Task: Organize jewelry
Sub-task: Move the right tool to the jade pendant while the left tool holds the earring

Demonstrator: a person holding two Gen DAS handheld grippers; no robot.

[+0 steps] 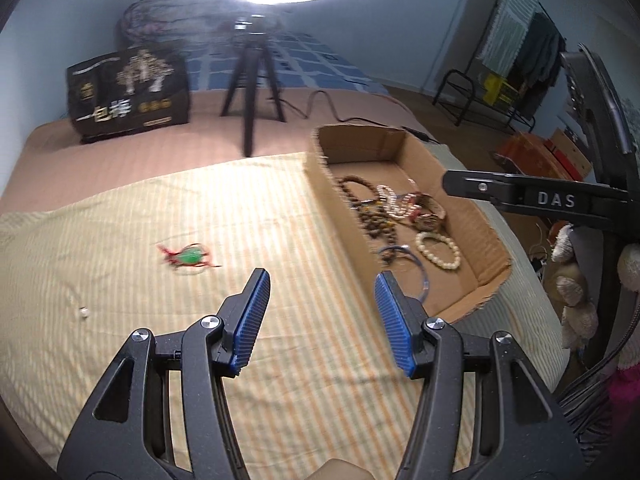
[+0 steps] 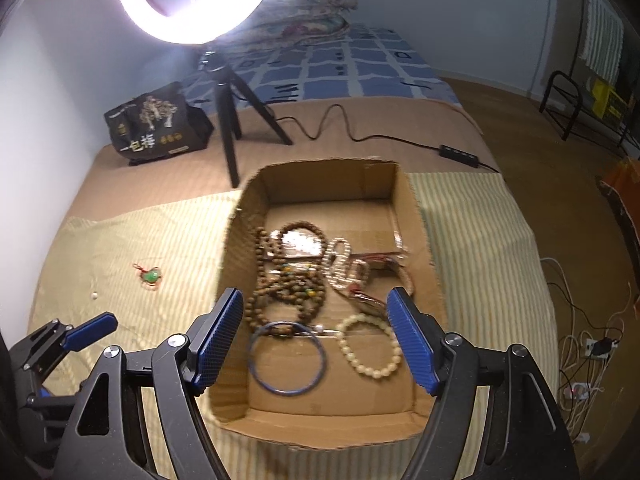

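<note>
Both grippers gape empty. Ahead of the left gripper (image 1: 322, 312) lies a green pendant (image 1: 188, 258); below the right gripper (image 2: 316, 334), a cardboard box (image 2: 234, 240) of bracelets (image 2: 370, 346).

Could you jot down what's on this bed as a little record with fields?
Surface: yellow striped cloth over a bed
Container: open brown cardboard box
In box: brown wooden bead strands, blue ring bangle, cream bead bracelet
Outside box: green pendant on red cord, small white bead
Left tool: open, empty
Right tool: open, empty, above the box
</note>
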